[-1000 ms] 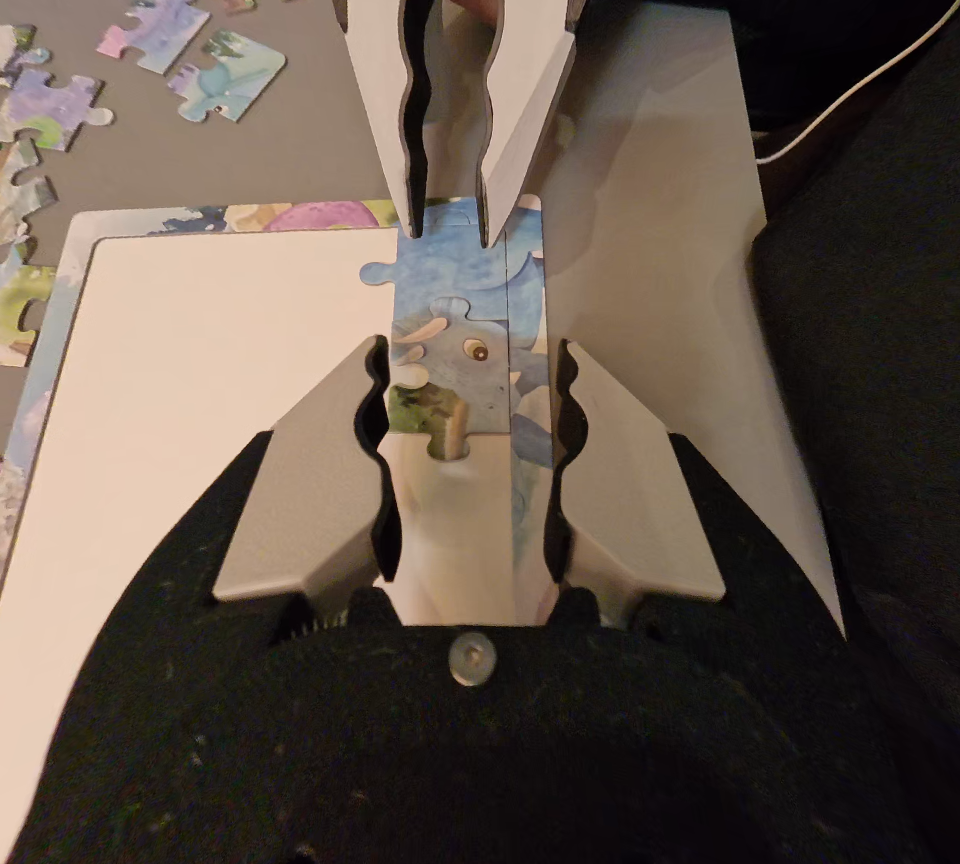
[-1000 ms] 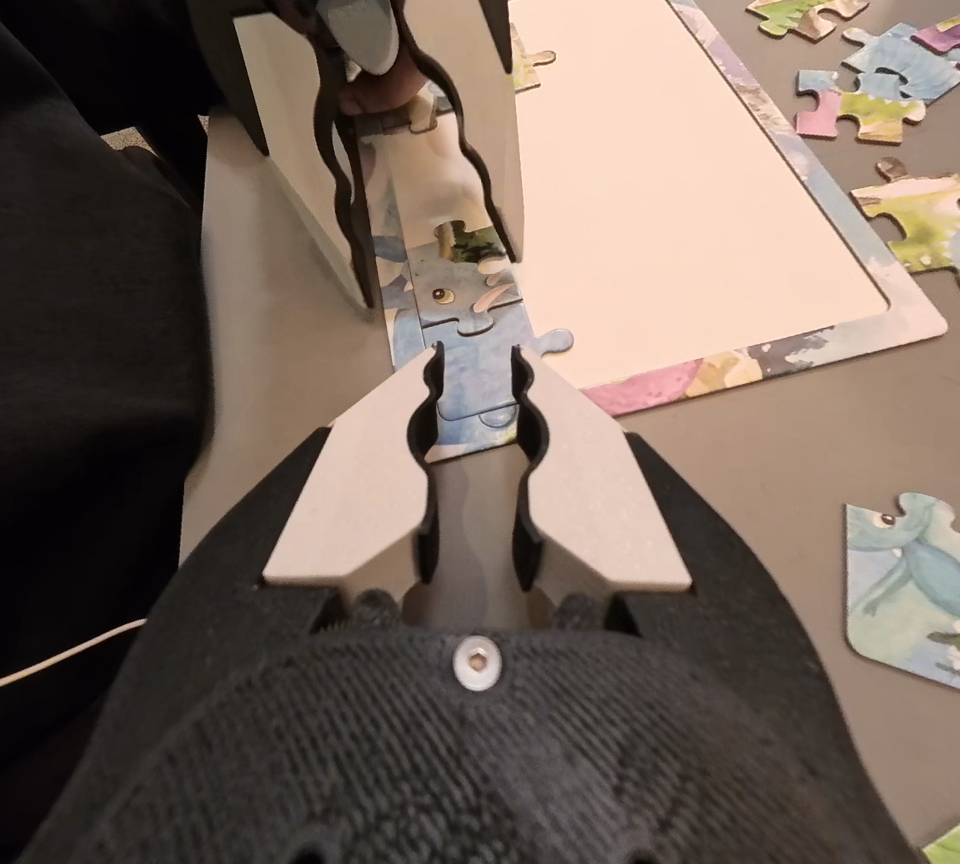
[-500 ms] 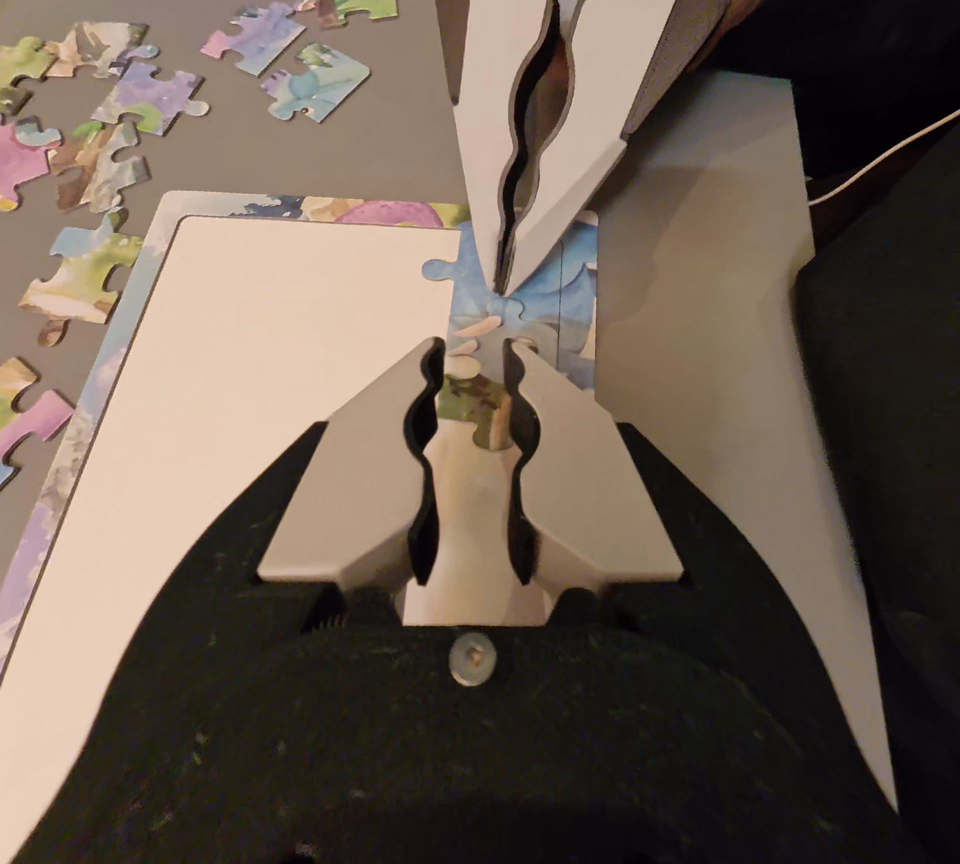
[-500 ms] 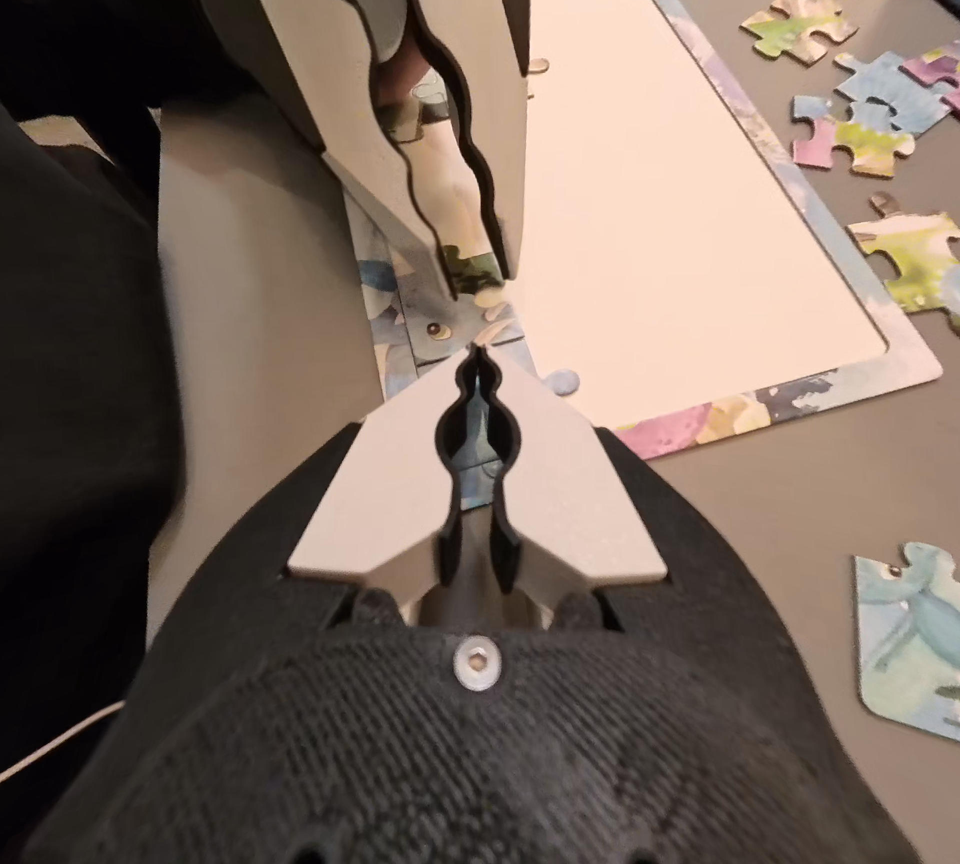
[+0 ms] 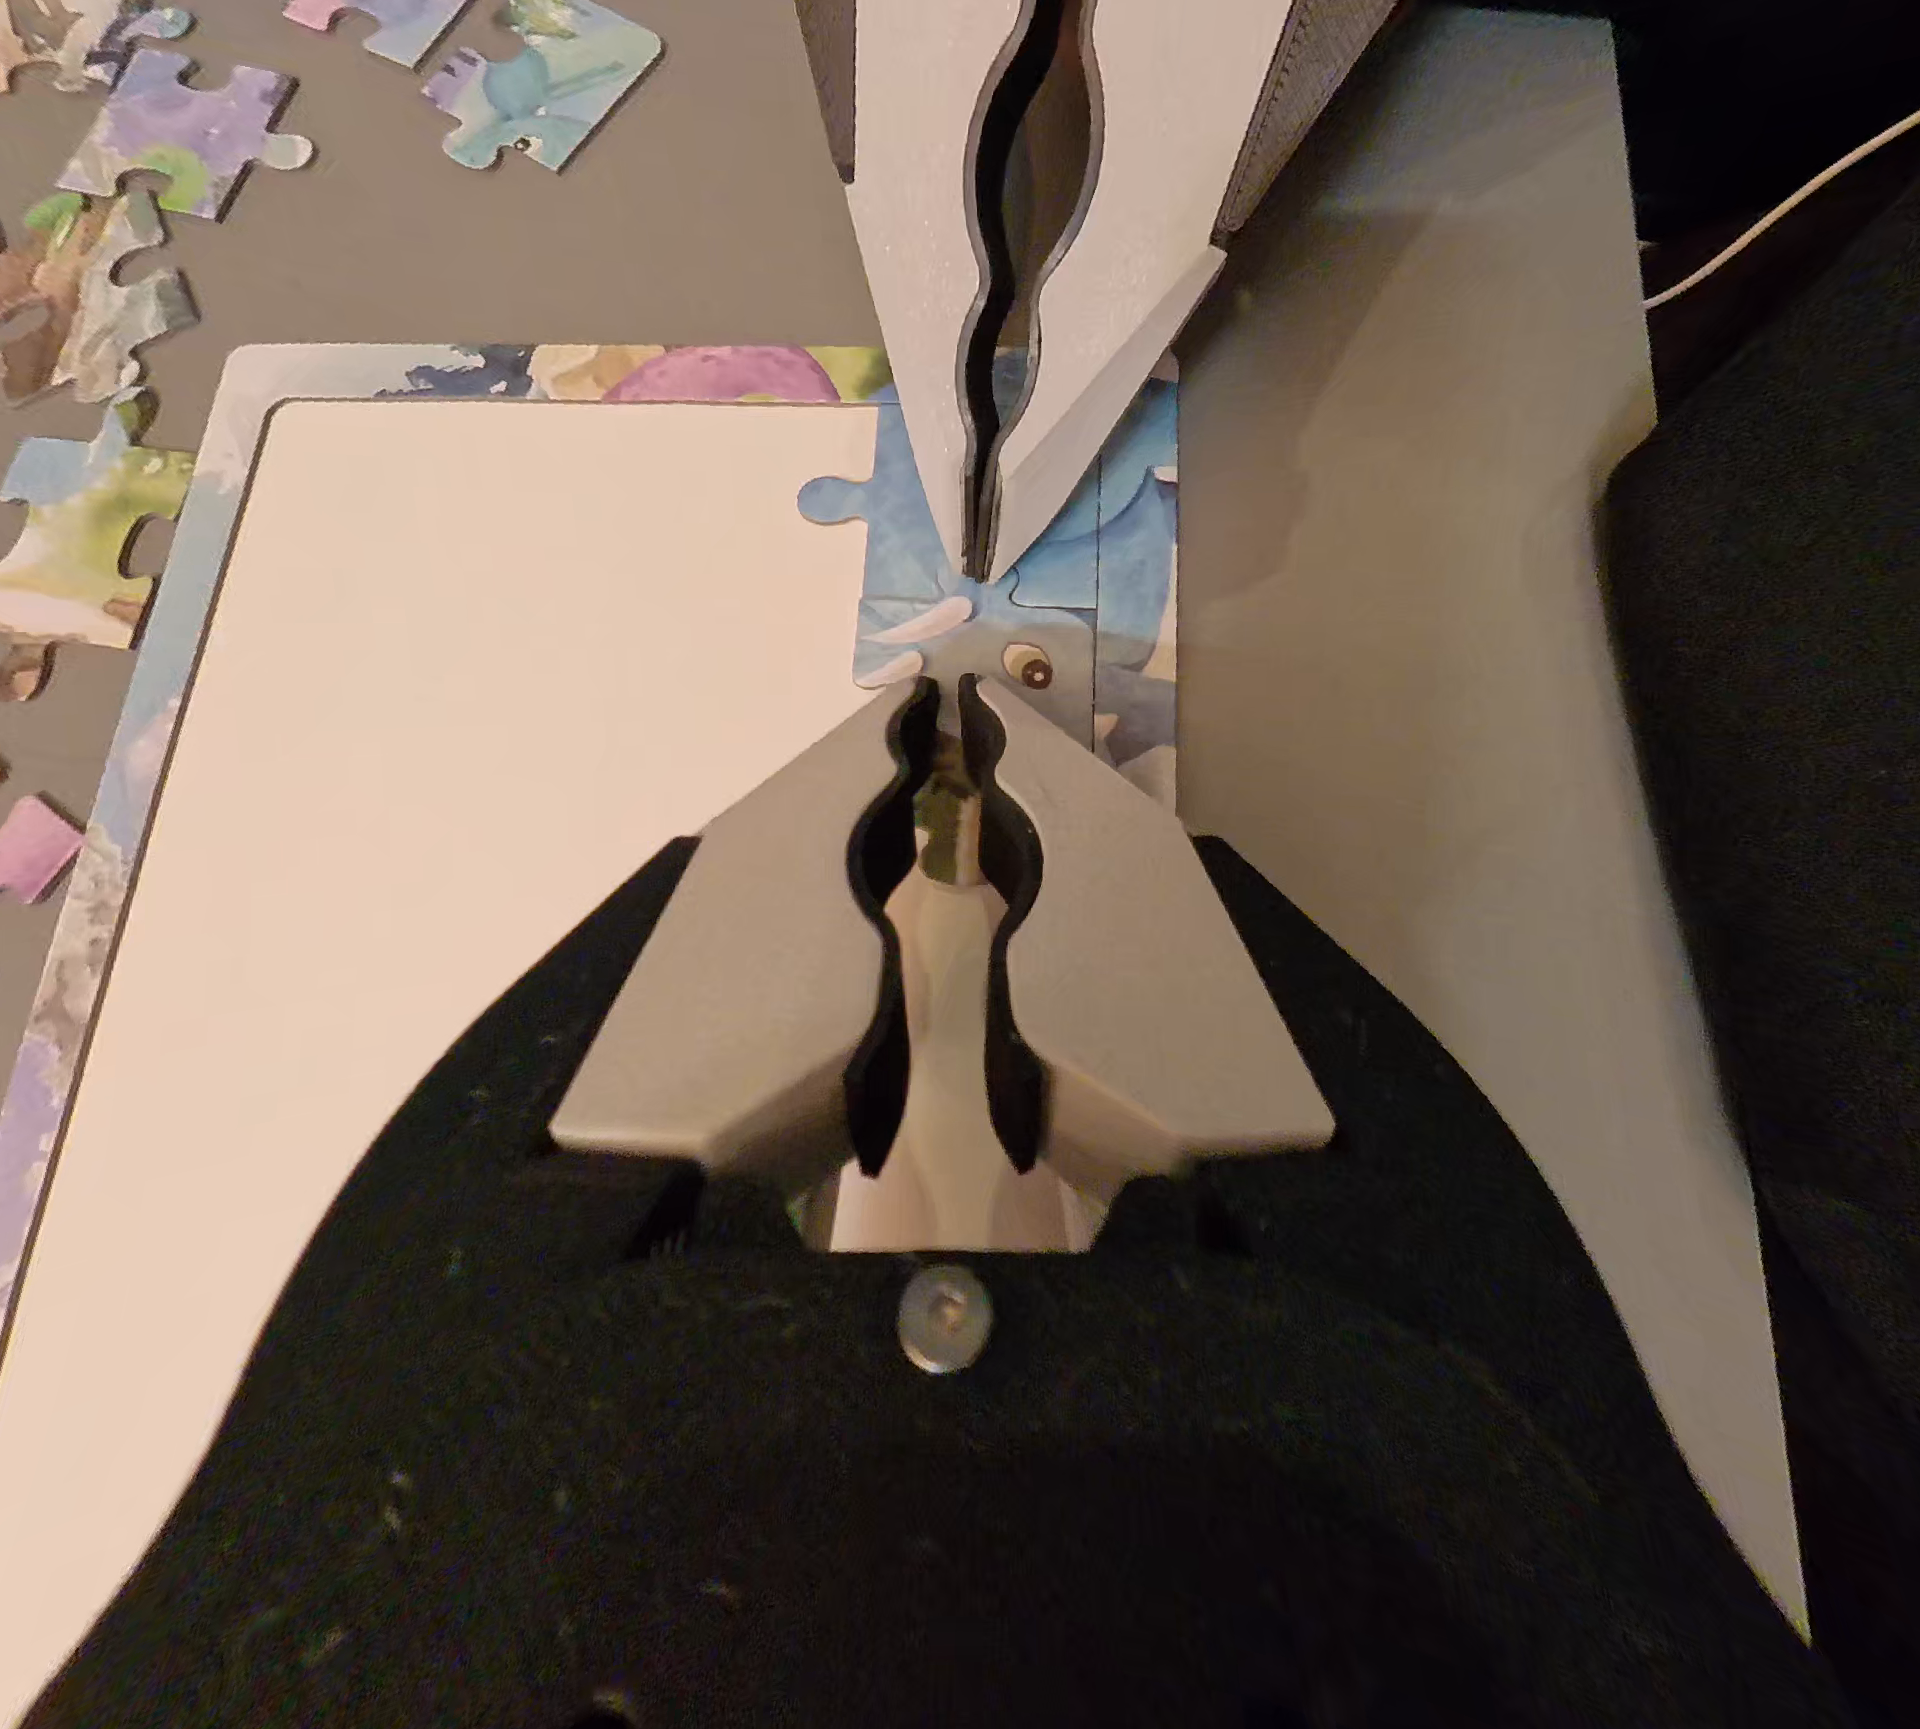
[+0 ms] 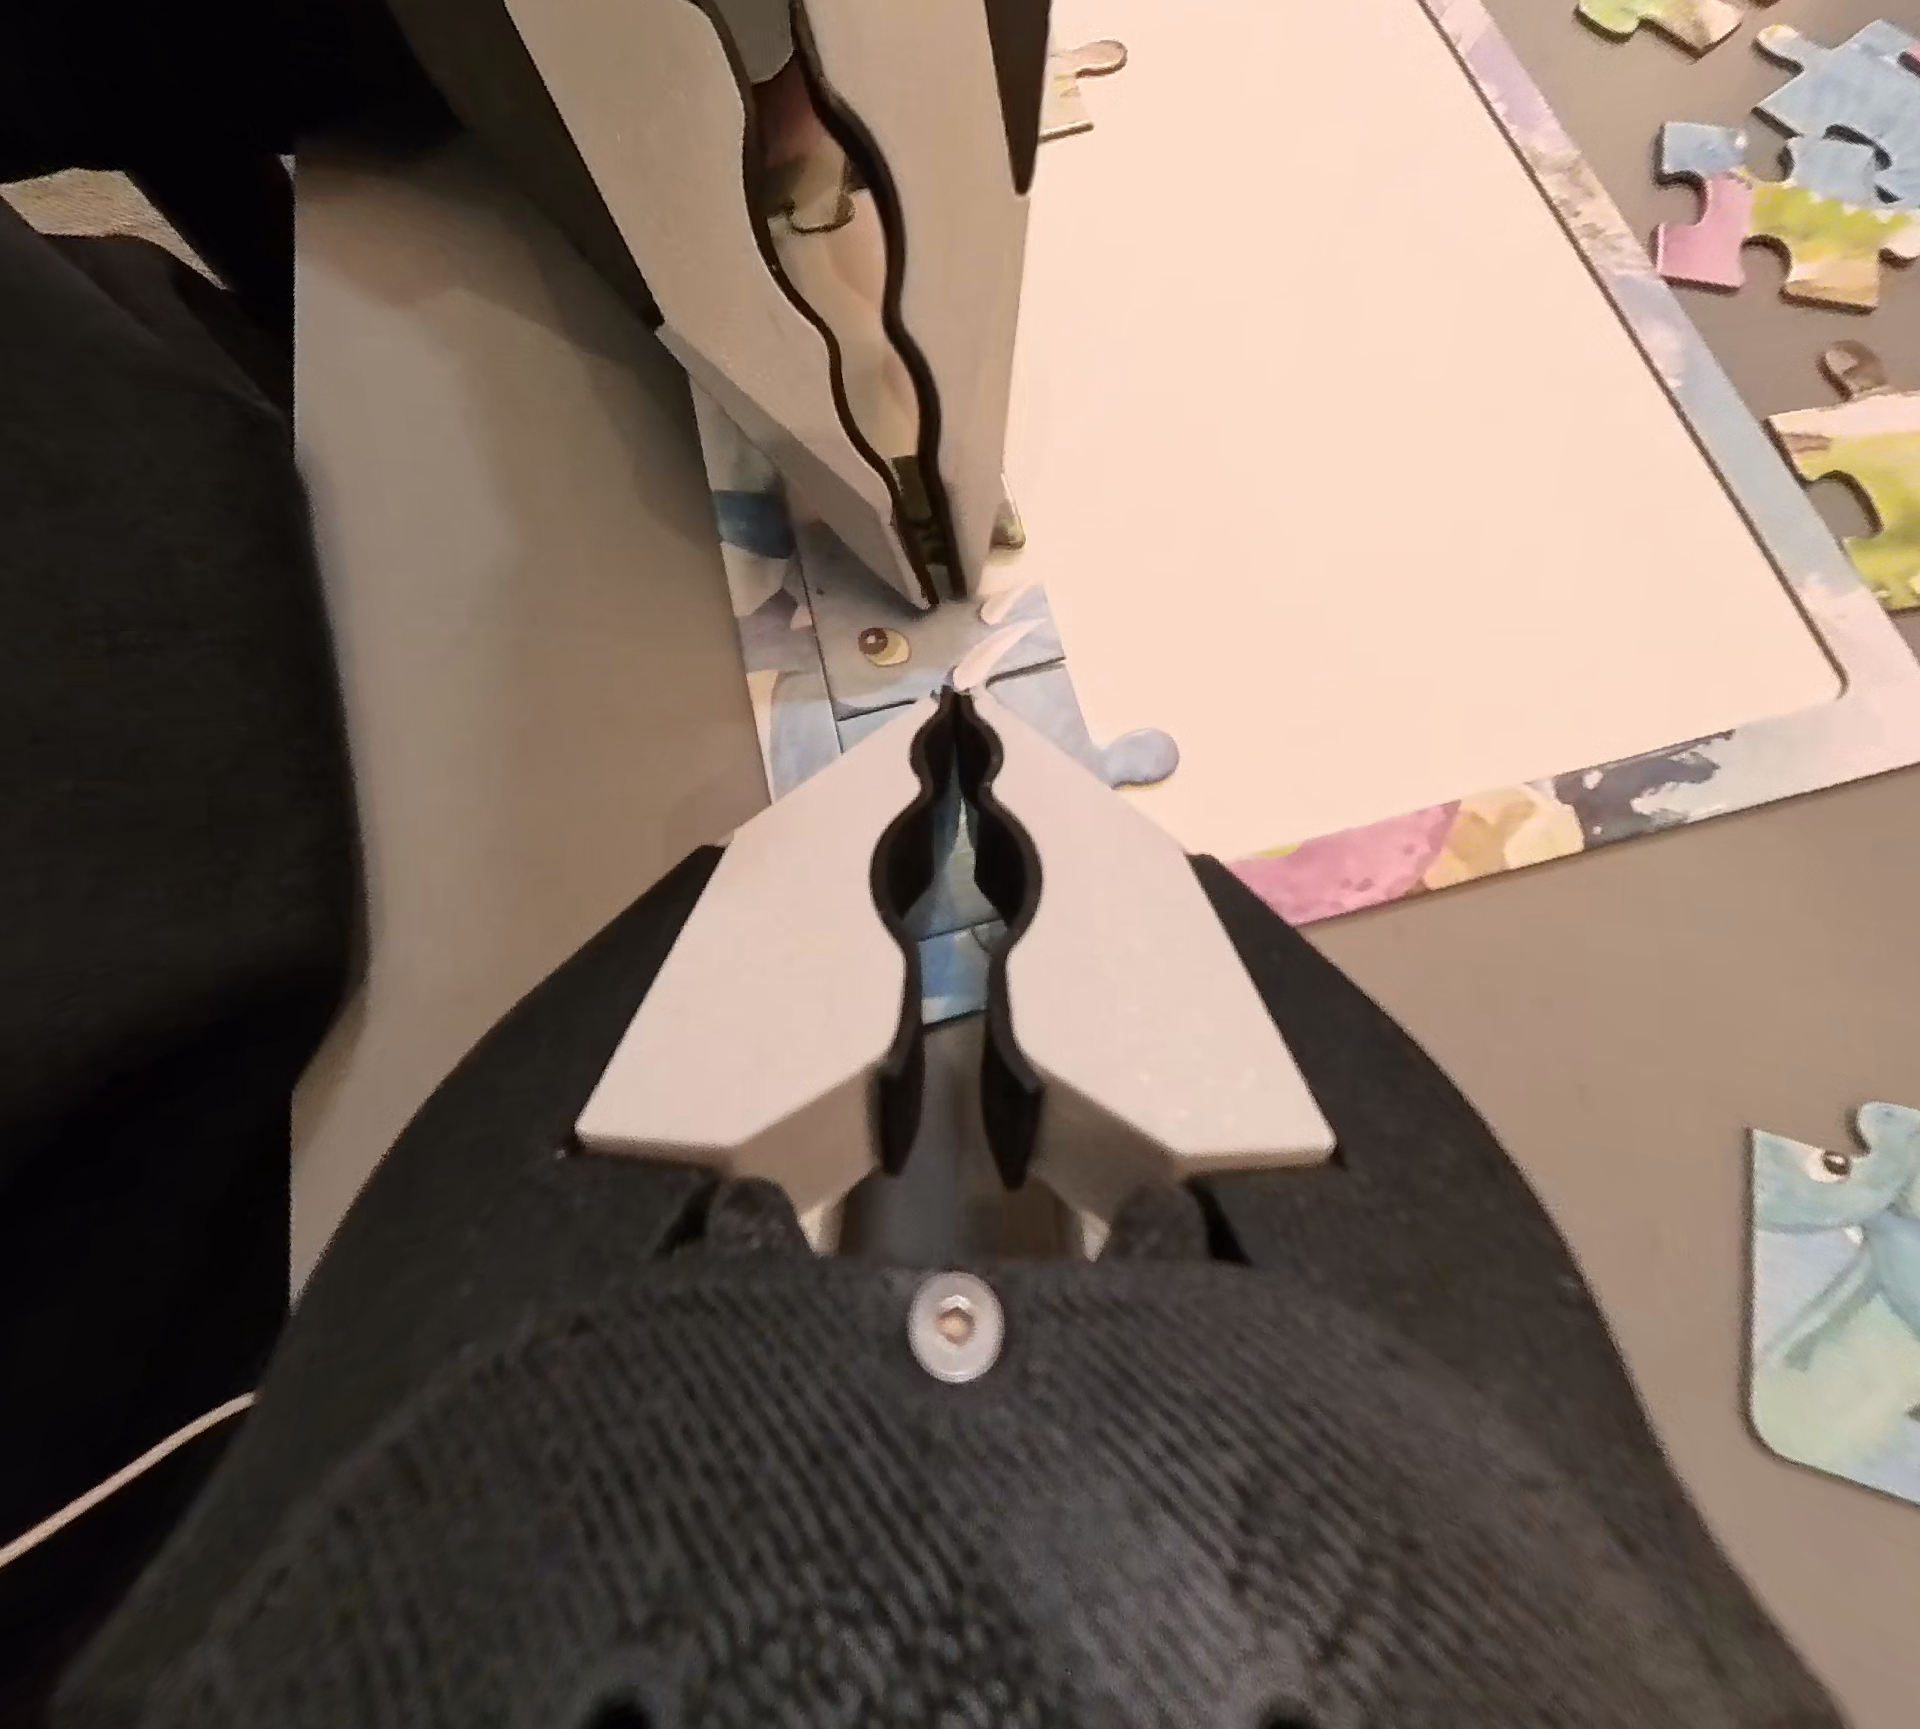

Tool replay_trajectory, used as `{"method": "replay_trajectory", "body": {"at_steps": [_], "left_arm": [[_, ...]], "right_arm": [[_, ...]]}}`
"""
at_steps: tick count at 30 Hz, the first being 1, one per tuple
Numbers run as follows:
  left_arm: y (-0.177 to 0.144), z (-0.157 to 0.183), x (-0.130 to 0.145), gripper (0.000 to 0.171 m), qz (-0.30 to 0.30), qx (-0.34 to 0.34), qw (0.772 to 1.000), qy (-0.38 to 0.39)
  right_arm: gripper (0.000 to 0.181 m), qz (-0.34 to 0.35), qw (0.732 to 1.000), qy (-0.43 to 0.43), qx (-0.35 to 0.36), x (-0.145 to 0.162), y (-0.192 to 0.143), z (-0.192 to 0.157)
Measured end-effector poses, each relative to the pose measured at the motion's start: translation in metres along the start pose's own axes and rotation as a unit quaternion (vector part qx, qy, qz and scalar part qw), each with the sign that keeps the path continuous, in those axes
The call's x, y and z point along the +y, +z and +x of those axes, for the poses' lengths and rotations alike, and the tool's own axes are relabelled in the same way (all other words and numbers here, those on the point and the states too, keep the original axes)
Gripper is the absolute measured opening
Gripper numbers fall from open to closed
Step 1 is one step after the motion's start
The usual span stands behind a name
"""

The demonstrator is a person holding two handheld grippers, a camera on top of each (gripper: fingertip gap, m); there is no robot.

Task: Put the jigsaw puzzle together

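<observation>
The puzzle tray [image 5: 234, 391] has a white bare floor and a painted rim. Blue dinosaur pieces sit joined in its near right corner: one with an eye [image 5: 1023, 656] and one with a knob [image 5: 894, 526]. My left gripper [image 5: 948, 690] is shut, its tips down on the eye piece. My right gripper [image 5: 982, 573] comes from the far side, shut, its tips on the seam between the blue pieces. In the right wrist view my right gripper [image 6: 954, 697] and left gripper [image 6: 940, 599] point at each other across the eye piece [image 6: 883, 645]. Neither holds a piece.
Several loose pieces [image 5: 540, 79] lie on the dark grey table left of the tray; more [image 6: 1808, 225] show in the right wrist view, with a large blue corner piece [image 6: 1839, 1316]. One piece [image 6: 1070, 79] sits farther along the tray edge. A pale board [image 5: 1403, 536] and white cable [image 5: 1787, 214] border dark cloth. The grippers are tip to tip, or close to it.
Both grippers have closed: the left from wide open, the right from half open. Their tips have come toward each other and now rest on the blue pieces in the tray corner.
</observation>
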State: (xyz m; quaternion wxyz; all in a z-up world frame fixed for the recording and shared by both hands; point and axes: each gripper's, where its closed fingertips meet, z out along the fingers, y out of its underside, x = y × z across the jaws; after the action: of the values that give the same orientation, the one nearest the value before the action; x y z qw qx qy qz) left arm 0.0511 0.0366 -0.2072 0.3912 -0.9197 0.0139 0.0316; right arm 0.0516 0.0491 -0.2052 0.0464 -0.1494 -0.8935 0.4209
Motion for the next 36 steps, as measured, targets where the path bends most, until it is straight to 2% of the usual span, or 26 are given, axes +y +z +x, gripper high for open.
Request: {"method": "replay_trajectory", "body": {"at_steps": [15,18,21,30,34,36], "left_arm": [[0.0,0.001,0.001,0.003,-0.002,0.014,1.0,-0.014],[-0.001,0.001,0.0,0.004,0.0,0.011,1.0,-0.012],[-0.001,0.001,0.0,0.005,0.001,0.011,1.0,-0.011],[-0.001,0.001,0.001,0.007,0.001,0.013,1.0,-0.016],[-0.002,0.0,0.0,0.01,0.006,0.015,1.0,-0.02],[-0.004,-0.002,-0.003,0.018,0.017,0.013,0.999,-0.029]], "right_arm": [[0.0,0.002,0.999,0.038,-0.026,0.0,0.0,0.001],[0.0,0.048,0.998,0.041,-0.011,-0.011,-0.01,0.006],[0.0,0.088,0.994,0.062,-0.035,-0.02,-0.021,0.006],[0.0,0.0,1.0,0.028,-0.005,0.0,0.0,0.004],[0.0,0.01,0.999,0.032,-0.009,-0.002,-0.002,0.004],[0.0,0.027,0.999,0.035,-0.008,-0.006,-0.006,0.005]]}}
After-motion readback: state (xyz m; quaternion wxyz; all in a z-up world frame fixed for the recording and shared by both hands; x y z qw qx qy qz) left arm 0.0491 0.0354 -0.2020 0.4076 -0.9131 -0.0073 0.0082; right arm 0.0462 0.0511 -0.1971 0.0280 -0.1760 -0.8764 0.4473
